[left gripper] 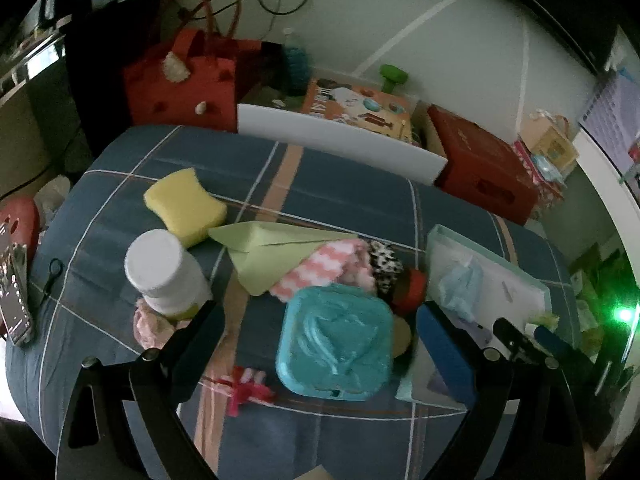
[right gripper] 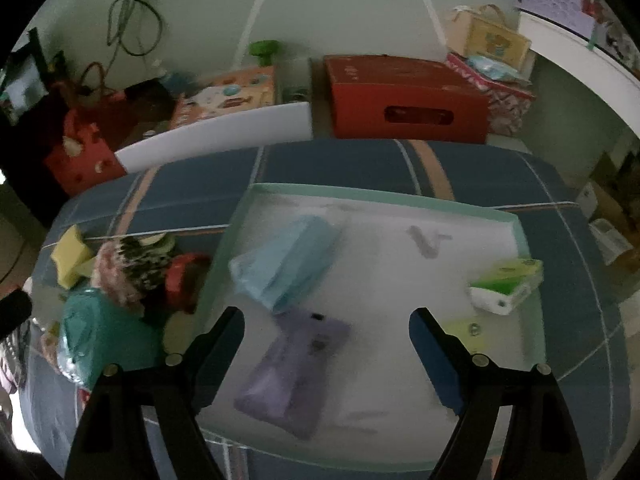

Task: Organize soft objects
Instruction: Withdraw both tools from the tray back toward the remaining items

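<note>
My left gripper is open and empty above a teal soft pack on the plaid bed cover. Beyond it lie a yellow sponge, a green cloth, a pink-white wavy cloth, a black-white spotted cloth and a white-capped bottle. My right gripper is open and empty over a white tray that holds a blue bag, a purple pouch and a green-white tissue pack. The right gripper's fingers show in the left wrist view.
A red round object sits beside the tray. A pink bow lies near the bed's front. Behind the bed stand a white board, a red box, a red bag and a colourful toy box.
</note>
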The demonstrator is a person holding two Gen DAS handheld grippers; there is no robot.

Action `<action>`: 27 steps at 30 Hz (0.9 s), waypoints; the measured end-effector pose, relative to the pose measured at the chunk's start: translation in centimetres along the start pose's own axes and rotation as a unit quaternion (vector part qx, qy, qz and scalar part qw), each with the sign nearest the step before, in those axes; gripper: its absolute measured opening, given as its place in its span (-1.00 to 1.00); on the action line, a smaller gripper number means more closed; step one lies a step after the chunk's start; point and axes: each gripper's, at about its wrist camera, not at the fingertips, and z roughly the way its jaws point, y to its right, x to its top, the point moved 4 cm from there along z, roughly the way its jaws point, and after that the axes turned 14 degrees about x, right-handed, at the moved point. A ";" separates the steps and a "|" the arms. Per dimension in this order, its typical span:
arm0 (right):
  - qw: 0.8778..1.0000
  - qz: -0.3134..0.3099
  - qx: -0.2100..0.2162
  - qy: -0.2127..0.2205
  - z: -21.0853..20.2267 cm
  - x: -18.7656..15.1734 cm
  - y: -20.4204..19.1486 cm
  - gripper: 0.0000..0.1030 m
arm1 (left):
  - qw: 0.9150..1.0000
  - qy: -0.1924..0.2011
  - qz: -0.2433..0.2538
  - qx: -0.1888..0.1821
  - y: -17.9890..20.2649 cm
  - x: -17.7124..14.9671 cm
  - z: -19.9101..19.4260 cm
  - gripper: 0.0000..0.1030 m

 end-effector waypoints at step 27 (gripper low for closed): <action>0.993 -0.102 -0.053 0.023 -1.3 -0.2 -5.3 0.92 | 0.994 -0.024 -0.086 -0.062 -5.8 1.0 1.1 0.88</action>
